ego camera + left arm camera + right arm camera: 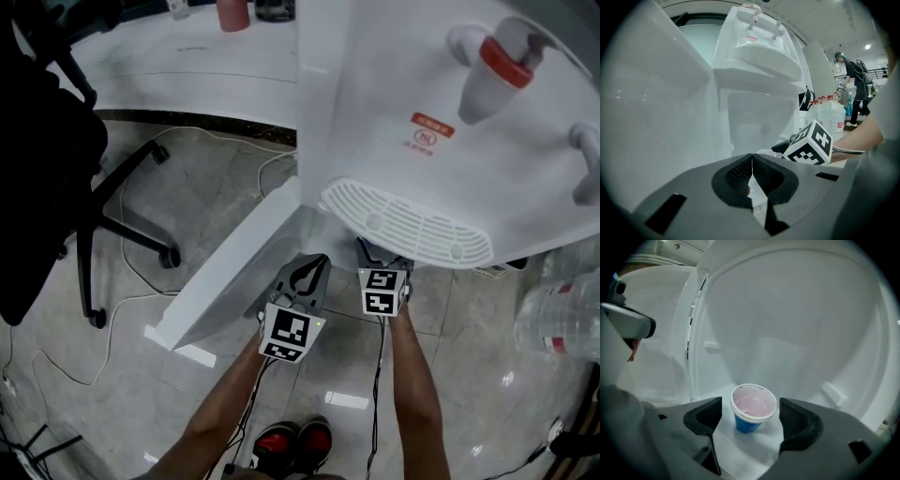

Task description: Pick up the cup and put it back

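Tiled floor [112,375] underfoot, person standing at a white water dispenser [450,169] with its lower door [234,272] swung open.

- Left hand-held gripper [751,161]: 2 jaws pressed together, nothing between them, idling just beside the right one.
- Right hand-held gripper [750,414]: reaches into the lower compartment [797,348], jaws spread wide, pads clear of everything.
- Cup [753,406]: blue paper cup, white rim, upright on the compartment floor, centred between the right jaws with a gap on each side.

Judgement: the cup is standing free, so either a grasp or a retreat comes next. For a grasp, keep it centred and close gently below the rim, since thin paper crushes. For a retreat, draw straight back and keep the jaws wide so neither pad clips the rim.

Hard to tell: the head view hides the cup and the right jaws under the drip tray [408,225]. Inside of the cup looks pinkish; cannot tell whether there is liquid in it.
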A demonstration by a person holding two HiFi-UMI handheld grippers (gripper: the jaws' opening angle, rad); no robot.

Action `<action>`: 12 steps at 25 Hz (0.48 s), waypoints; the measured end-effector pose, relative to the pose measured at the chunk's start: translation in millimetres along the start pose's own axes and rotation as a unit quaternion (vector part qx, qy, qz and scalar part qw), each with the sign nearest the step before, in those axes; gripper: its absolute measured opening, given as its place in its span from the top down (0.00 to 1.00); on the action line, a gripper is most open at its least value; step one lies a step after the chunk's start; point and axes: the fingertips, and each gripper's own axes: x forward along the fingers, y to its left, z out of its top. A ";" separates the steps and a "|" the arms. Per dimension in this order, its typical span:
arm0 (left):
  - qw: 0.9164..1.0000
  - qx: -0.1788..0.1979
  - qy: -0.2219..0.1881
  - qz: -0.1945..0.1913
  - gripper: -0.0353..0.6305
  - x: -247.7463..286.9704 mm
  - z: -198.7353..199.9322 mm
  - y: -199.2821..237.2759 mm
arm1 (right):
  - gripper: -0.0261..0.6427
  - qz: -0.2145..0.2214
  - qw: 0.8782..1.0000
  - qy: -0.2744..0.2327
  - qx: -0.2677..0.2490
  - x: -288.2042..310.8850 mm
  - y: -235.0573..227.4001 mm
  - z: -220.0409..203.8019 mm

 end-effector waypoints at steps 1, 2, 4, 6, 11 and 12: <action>1.000 0.000 0.000 0.000 0.91 1.0 -0.2 0.4 | 0.42 -0.001 1.000 0.001 0.006 2.0 -0.5 -1.6; 1.000 0.001 -0.001 0.000 0.91 2.2 -0.4 0.8 | 0.42 -0.002 1.000 0.003 0.014 4.3 -1.0 -3.6; 1.000 0.002 -0.004 -0.001 0.91 4.8 -1.6 1.9 | 0.41 0.001 0.999 0.003 0.033 9.2 -0.7 -6.2; 1.000 0.002 -0.002 0.000 0.91 6.5 -3.3 4.0 | 0.41 0.005 0.999 0.003 0.046 13.5 0.9 -7.3; 1.000 0.000 -0.001 0.002 0.91 10.5 -6.0 8.0 | 0.42 -0.004 0.998 -0.003 0.058 20.2 -2.7 -5.4; 1.000 0.000 -0.001 0.001 0.91 10.8 -6.1 8.3 | 0.42 -0.008 0.998 -0.005 0.057 20.5 -3.7 -4.9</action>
